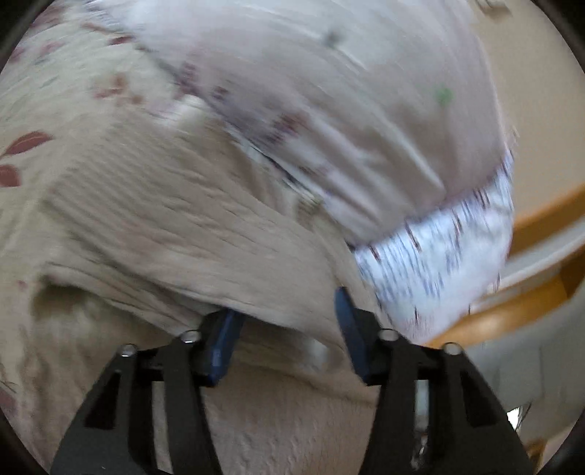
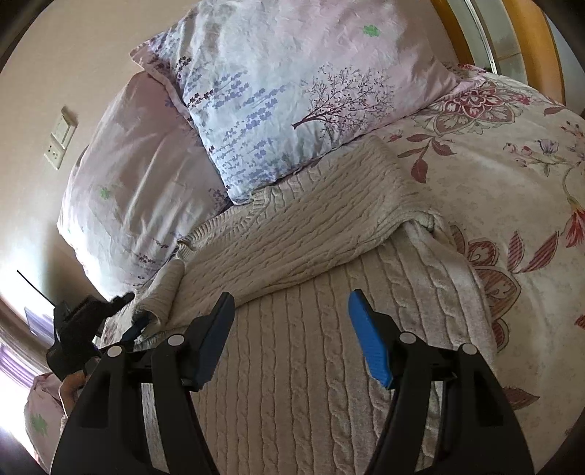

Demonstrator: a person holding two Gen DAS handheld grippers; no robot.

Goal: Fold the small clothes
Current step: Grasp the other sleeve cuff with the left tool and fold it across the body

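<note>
A cream cable-knit sweater (image 2: 299, 350) lies on the bed, its upper part folded across the body. My right gripper (image 2: 290, 303) is open and hovers just above the knit, near the fold's edge. My left gripper (image 2: 137, 323) shows in the right wrist view at the sweater's left side, by a rolled sleeve (image 2: 162, 292). In the blurred left wrist view my left gripper (image 1: 287, 310) is open, its left finger (image 1: 223, 341) tucked under an edge of the sweater (image 1: 175, 234).
Two lilac patterned pillows (image 2: 292, 84) (image 2: 139, 182) lie just behind the sweater. A floral bedspread (image 2: 512, 190) covers the bed to the right. A wooden frame (image 2: 453, 22) and wall sockets (image 2: 60, 137) sit beyond. A wooden bed edge (image 1: 512, 314) shows in the left wrist view.
</note>
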